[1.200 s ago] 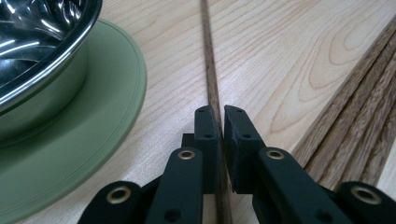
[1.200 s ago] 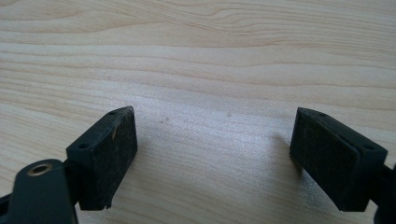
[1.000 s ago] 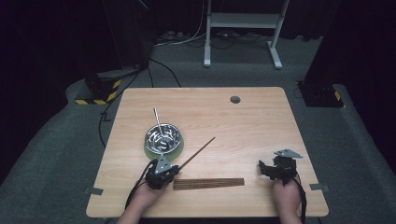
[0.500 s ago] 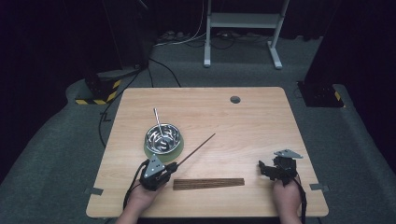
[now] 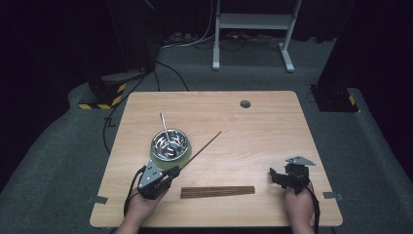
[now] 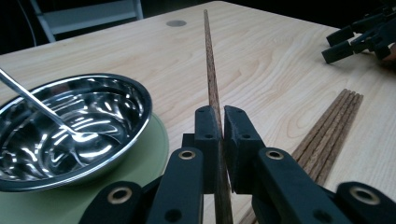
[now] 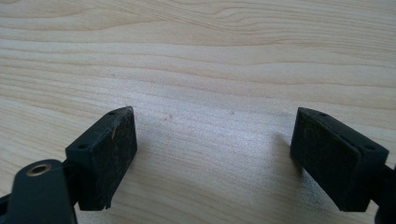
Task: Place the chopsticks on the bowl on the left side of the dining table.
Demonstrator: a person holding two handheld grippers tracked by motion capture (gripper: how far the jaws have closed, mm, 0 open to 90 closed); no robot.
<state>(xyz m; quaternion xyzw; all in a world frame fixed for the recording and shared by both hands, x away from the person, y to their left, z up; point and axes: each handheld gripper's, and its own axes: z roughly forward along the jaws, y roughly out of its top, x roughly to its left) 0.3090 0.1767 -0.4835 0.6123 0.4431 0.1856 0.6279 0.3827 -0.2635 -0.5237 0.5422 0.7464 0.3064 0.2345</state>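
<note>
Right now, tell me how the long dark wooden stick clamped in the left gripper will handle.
The long dark wooden stick looks stiff: it juts out straight. Held near one end by the left gripper, it may pivot if bumped. Probably light, being thin.

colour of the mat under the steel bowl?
Pale green mat, clearest in the left gripper view.

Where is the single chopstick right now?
In the high view, the single chopstick is clamped in the left gripper, slanting past the steel bowl, above the chopstick bundle.

chopstick [image 6: 211, 70]: lower end cut off by frame edge | bowl [image 6: 70, 126]: left side cut off
</note>
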